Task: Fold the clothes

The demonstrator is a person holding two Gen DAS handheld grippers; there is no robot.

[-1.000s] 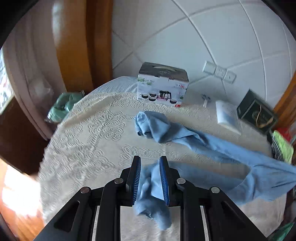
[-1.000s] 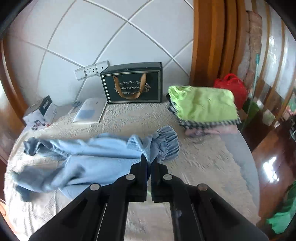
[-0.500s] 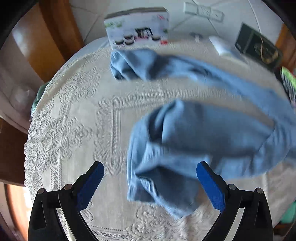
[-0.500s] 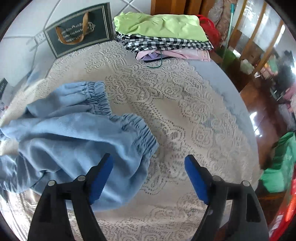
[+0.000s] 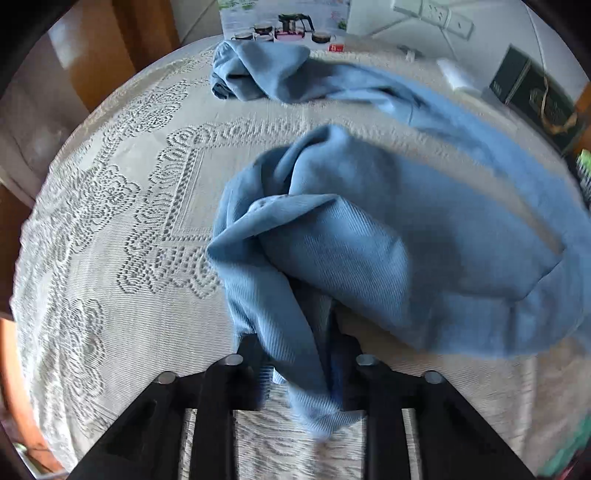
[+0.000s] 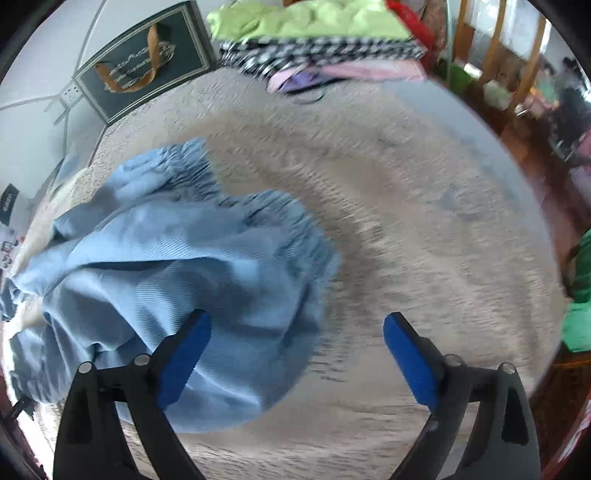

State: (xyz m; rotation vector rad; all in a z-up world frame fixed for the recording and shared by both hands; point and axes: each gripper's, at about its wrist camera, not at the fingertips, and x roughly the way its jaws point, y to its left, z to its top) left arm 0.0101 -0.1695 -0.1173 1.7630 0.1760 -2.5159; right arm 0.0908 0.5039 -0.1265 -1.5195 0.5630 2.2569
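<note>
left jaws reclosed (ribbed blue trousers [image 5: 332, 258]).

Bare lace-covered surface [image 5: 110, 229] lay open left of the crumpled blue trousers [image 5: 369, 229], and a wide bare stretch ran to their right in the right wrist view. Along the far edge stood a tea-set box [image 5: 284, 22], a dark gift box [image 6: 144, 62] and a stack of folded clothes [image 6: 314, 33], blocking passage there. The trousers covered the middle.
</note>
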